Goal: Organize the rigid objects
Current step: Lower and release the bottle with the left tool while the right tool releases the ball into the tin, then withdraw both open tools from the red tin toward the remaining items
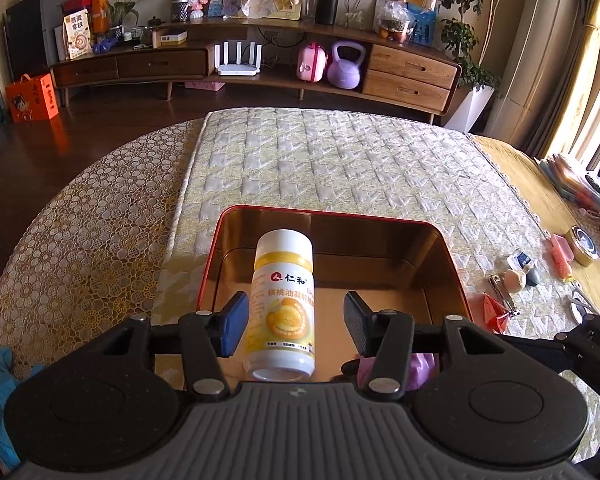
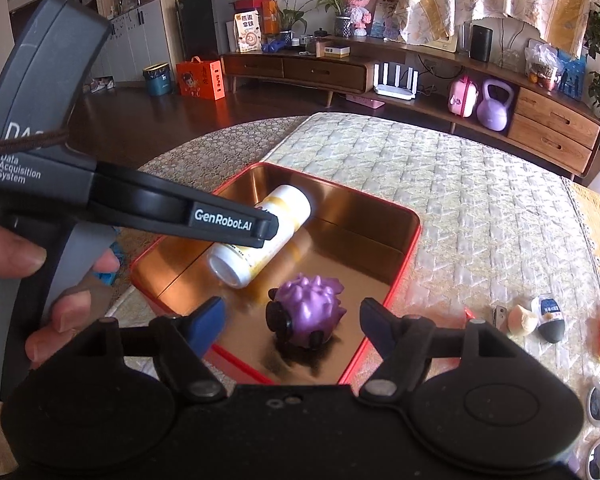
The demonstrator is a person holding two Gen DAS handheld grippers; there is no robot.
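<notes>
So the bottle (image 1: 282,304) and purple toy (image 2: 306,312) lay inside the red tin (image 2: 400,264); both grippers (image 1: 294,322) (image 2: 292,322) stood apart, empty. Beside the tin, small items (image 2: 540,318) awaited sorting.

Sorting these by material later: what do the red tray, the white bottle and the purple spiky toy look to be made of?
Red tray: likely metal tin; its gold interior mirrors the contents. White bottle: seemingly plastic, smooth, glossy printed label. Purple spiky toy: probably moulded plastic or vinyl, pearly sheen; hardness unclear.
</notes>
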